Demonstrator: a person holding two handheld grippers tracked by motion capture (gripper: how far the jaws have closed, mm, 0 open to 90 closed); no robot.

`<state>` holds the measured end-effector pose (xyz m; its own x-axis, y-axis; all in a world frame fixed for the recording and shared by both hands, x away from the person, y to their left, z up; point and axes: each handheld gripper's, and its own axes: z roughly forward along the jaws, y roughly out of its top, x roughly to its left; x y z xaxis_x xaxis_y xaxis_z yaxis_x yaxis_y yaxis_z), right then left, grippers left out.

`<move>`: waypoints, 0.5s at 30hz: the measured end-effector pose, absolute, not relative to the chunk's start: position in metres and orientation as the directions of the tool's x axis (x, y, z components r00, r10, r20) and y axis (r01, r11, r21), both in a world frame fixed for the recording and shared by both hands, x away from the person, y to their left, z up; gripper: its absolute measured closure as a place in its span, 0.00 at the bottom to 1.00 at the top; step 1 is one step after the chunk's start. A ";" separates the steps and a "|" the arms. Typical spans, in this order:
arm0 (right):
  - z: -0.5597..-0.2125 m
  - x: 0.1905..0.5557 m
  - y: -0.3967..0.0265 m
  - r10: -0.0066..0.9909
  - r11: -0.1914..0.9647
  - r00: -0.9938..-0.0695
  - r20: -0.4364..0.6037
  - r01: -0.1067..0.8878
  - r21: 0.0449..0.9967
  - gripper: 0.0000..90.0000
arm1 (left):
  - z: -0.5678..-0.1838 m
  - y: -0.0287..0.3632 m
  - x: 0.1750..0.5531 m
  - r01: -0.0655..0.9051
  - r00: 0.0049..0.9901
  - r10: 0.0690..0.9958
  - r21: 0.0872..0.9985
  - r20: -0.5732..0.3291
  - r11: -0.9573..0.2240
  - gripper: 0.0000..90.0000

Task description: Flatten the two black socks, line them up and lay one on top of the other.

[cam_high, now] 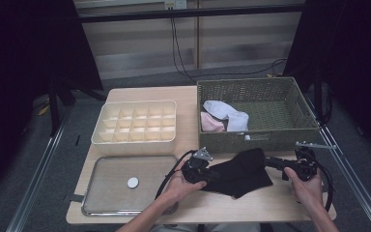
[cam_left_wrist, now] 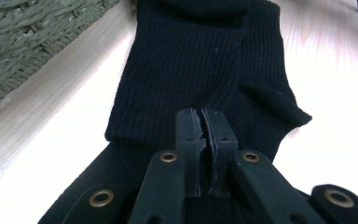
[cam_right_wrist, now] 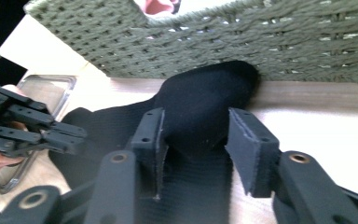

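High view, wicker basket holding pale socks, divided box

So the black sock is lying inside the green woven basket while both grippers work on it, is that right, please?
Not quite: the black sock lies on the table, in front of the green woven basket, not inside it. The high view shows this. The left gripper and right gripper do work on it.

You will find nothing to read here; no letters, numbers, brands or signs stand on the sock, the basket, the divider box or the tray; the wall socket plate at the top is too small to read.
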<state>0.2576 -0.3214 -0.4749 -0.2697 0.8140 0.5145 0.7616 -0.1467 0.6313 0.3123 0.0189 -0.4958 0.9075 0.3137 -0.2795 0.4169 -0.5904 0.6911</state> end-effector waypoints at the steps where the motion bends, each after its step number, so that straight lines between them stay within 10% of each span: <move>1: -0.477 0.260 -0.321 0.812 -0.142 -0.273 0.516 0.765 0.628 0.61 | -0.496 0.019 0.313 0.419 0.907 0.315 0.689 -0.281 -0.592 0.95; 15: -0.464 0.259 -0.312 0.793 -0.132 -0.325 0.515 0.734 0.666 0.96 | -0.462 0.039 0.314 0.381 0.918 0.316 0.756 -0.240 -0.532 0.96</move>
<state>0.2586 -0.3118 -0.4643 -0.3254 0.7929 0.5152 0.7339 -0.1317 0.6663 0.3135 0.0391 -0.4624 0.9179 0.3162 -0.2399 0.3809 -0.5320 0.7562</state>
